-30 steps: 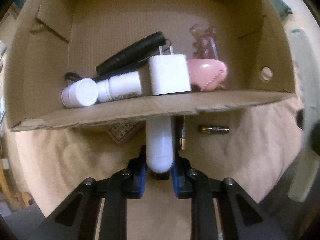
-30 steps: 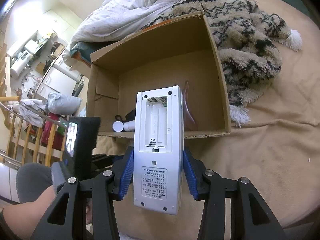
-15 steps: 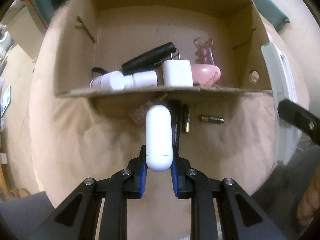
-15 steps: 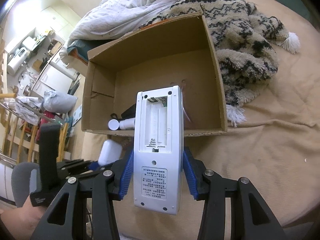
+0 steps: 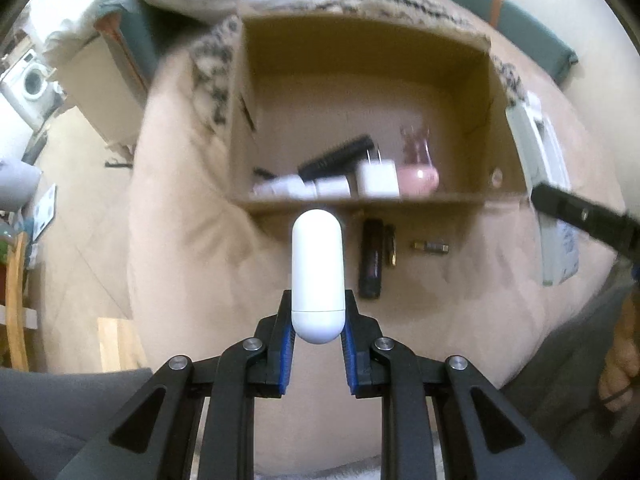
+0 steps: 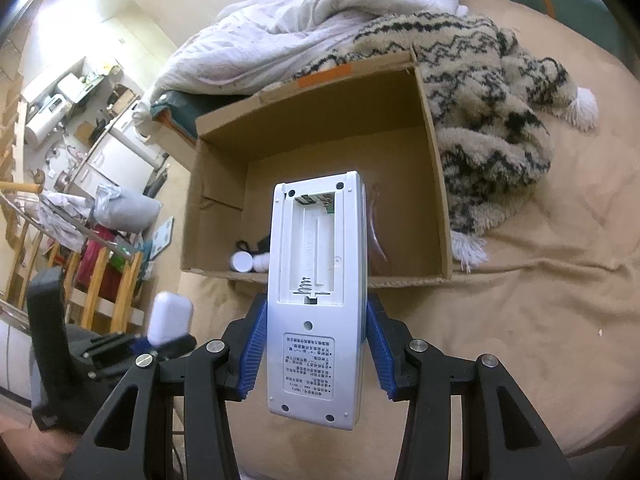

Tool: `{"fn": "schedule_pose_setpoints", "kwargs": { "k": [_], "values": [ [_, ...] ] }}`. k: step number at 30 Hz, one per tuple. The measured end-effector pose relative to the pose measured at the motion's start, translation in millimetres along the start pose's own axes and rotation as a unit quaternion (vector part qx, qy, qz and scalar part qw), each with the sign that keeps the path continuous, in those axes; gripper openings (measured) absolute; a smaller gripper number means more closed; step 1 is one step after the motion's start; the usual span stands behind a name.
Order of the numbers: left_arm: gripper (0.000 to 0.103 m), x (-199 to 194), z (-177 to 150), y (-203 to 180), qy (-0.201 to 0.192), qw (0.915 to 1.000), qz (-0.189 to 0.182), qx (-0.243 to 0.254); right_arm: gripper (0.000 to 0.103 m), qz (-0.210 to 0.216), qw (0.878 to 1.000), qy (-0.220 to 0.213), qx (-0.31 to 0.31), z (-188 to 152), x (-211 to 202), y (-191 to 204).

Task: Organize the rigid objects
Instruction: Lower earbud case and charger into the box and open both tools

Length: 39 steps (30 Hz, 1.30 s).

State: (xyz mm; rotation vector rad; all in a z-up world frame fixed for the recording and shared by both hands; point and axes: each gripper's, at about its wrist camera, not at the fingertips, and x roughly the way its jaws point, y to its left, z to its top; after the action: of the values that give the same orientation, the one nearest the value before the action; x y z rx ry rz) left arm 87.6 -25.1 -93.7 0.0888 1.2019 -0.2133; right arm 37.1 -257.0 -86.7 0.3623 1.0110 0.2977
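My left gripper point(image 5: 317, 322) is shut on a white capsule-shaped case point(image 5: 317, 272), held above the tan bed short of the cardboard box point(image 5: 360, 199). It also shows in the right wrist view point(image 6: 170, 316). My right gripper point(image 6: 316, 344) is shut on a white remote control point(image 6: 316, 292) with its battery bay open, held in front of the box point(image 6: 436, 184). The box holds white bottles point(image 5: 292, 188), a black flashlight point(image 5: 336, 156), a white charger plug point(image 5: 378, 180) and a pink item point(image 5: 420, 178).
A black battery cover point(image 5: 371, 258) and two batteries point(image 5: 431, 246) lie on the tan blanket point(image 5: 460, 300) before the box. A patterned fuzzy blanket point(image 6: 492, 112) and a white duvet point(image 6: 320, 28) lie behind it. The bed edge drops off to the left.
My left gripper has pulled back and risen from the box with the white case, so the box looks smaller. The right gripper holds the remote nearly still.
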Motion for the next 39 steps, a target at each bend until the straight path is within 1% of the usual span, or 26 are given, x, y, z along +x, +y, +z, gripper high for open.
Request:
{"fn": "schedule_pose_setpoints", "kwargs": {
  "k": [4,9,12,14,18,22,26,29,32,34,39],
  "values": [
    [0.019,-19.8,27.8,12.2,-0.035,0.9993,0.008,-0.007,0.049,0.006,1.0,-0.01,0.003,14.1,-3.8,0.9],
    [0.019,-22.2,73.3,14.5,-0.055,0.9984,0.003,-0.015,0.049,0.001,1.0,-0.022,0.002,43.2,2.3,1.1],
    [0.019,-20.9,101.6,10.8,-0.068,0.9976,0.006,-0.009,0.049,-0.002,1.0,-0.027,-0.001,61.8,9.1,2.1],
    [0.019,-18.3,113.4,7.2,-0.071,0.9974,0.008,-0.003,0.049,-0.006,1.0,-0.028,-0.003,73.5,15.9,2.3],
    [0.019,1.0,137.1,-5.1,-0.064,0.9978,0.008,0.011,0.049,-0.017,1.0,-0.019,-0.001,91.9,37.9,-0.6],
    [0.019,29.5,143.5,-16.7,-0.056,0.9976,0.022,0.035,0.049,-0.031,1.0,-0.003,-0.003,97.2,65.7,-5.2],
    [0.019,54.7,138.8,-18.7,-0.038,0.9986,0.017,0.034,0.049,-0.049,0.999,0.018,-0.008,90.0,88.0,-10.6],
    [0.019,69.8,136.6,-19.8,-0.021,0.9992,0.012,0.032,0.049,-0.05,0.998,0.031,-0.007,87.2,99.2,-13.3],
    [0.019,73.7,136.6,-20.1,-0.023,0.999,0.018,0.032,0.049,-0.058,0.998,0.036,-0.017,86.3,106.1,-11.6],
    [0.019,73.8,136.9,-18.0,-0.022,0.9993,0.016,0.026,0.049,-0.061,0.997,0.04,-0.018,85.3,109.0,-11.8],
    [0.019,75.8,137.6,-15.7,-0.02,0.9992,0.024,0.024,0.049,-0.067,0.997,0.037,-0.018,86.1,111.4,-11.8]
  ]
}}
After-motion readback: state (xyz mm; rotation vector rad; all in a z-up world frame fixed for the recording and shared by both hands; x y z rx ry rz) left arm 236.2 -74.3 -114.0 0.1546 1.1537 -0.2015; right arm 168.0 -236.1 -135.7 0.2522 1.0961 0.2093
